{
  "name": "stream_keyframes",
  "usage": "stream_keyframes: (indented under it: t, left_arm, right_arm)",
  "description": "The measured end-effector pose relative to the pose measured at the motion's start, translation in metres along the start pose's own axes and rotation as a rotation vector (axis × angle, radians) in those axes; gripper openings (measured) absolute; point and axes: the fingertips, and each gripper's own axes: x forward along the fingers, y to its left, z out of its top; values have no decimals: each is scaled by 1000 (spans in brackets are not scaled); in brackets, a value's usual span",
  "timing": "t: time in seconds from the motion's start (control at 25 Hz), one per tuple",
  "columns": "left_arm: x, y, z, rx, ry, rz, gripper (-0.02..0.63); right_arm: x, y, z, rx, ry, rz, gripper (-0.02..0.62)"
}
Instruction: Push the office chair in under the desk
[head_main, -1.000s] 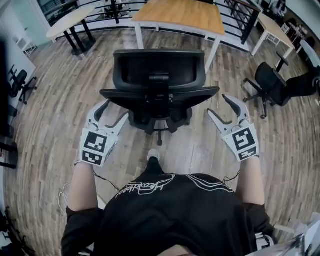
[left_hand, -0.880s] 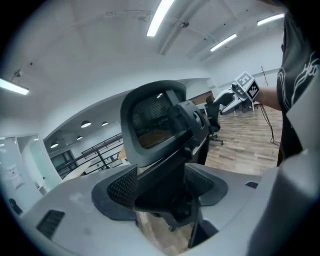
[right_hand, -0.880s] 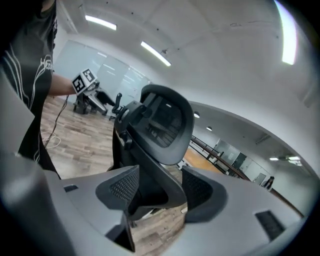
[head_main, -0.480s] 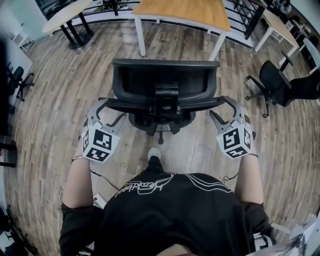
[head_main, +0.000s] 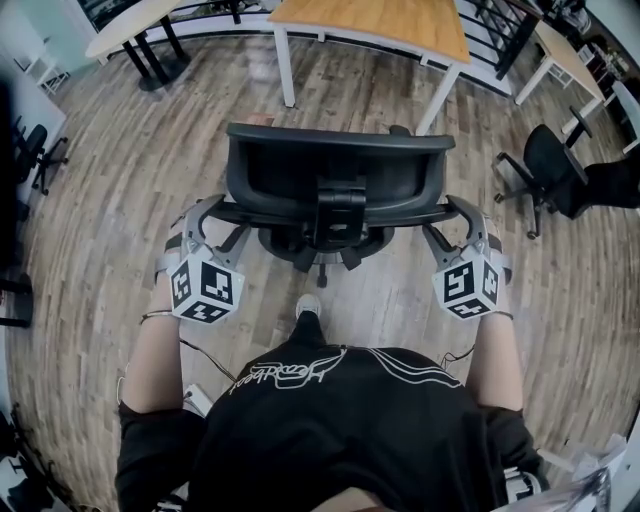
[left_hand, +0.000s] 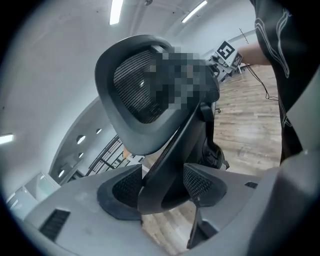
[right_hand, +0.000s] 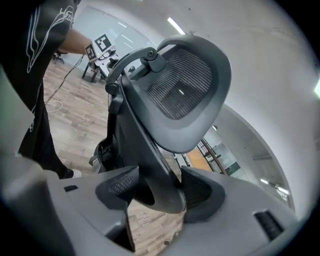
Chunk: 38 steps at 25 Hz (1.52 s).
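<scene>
Looking down from the head, we see one black office chair (head_main: 335, 165) standing on the wooden floor (head_main: 100, 200) straight before us, its backrest turned our way; it sits between us and one wood-topped counter (head_main: 370, 20) with white legs, short of it and not yet under it; the left tool (head_main: 220, 218) is clamped on the left end of the dark crossbar behind the backrest, and the right tool (head_main: 443, 217) is clamped on the right end; each tool's own view shows that bar filling the gap between its two ribbed pads, so neither is wide or empty; we judge the grasp made and the push as the step in hand, with most of the travel to the counter left to do; the next move, as we judge it, calls for both tools to press forward evenly so that the chair rolls straight and does not swivel, and for the seat to be aimed between the two white front legs; counted, there are two tools, one chair in hand and one counter ahead; a second, paler counter (head_main: 130, 25) stands at the upper left and a third (head_main: 560, 50) at the upper right; another black chair (head_main: 555, 165) stands well apart at the right, and one more (head_main: 30, 155) shows at the left edge.
</scene>
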Motion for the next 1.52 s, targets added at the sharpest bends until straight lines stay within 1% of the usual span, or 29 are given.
stream_keyframes:
  t: [0.2, 0.44, 0.68, 1.0, 1.2, 1.52]
  left_arm:
    - [2, 3, 0, 7, 12, -6, 252]
    - [6, 7, -1, 15, 7, -24, 252]
    - [19, 20, -4, 25, 0, -28, 252]
    - [60, 52, -2, 38, -12, -35, 250]
    - [91, 81, 2, 49, -16, -57, 250]
    - [139, 115, 10, 74, -56, -67, 250]
  right_arm:
    - [2, -3, 0, -33, 9, -7, 272]
    - [2, -3, 1, -26, -5, -19, 268]
    - [12, -7, 7, -20, -10, -34, 268]
    - [50, -30, 11, -11, 18, -69, 267]
    - [77, -51, 17, -3, 41, -65, 267]
    - [116, -80, 17, 10, 93, -80, 265]
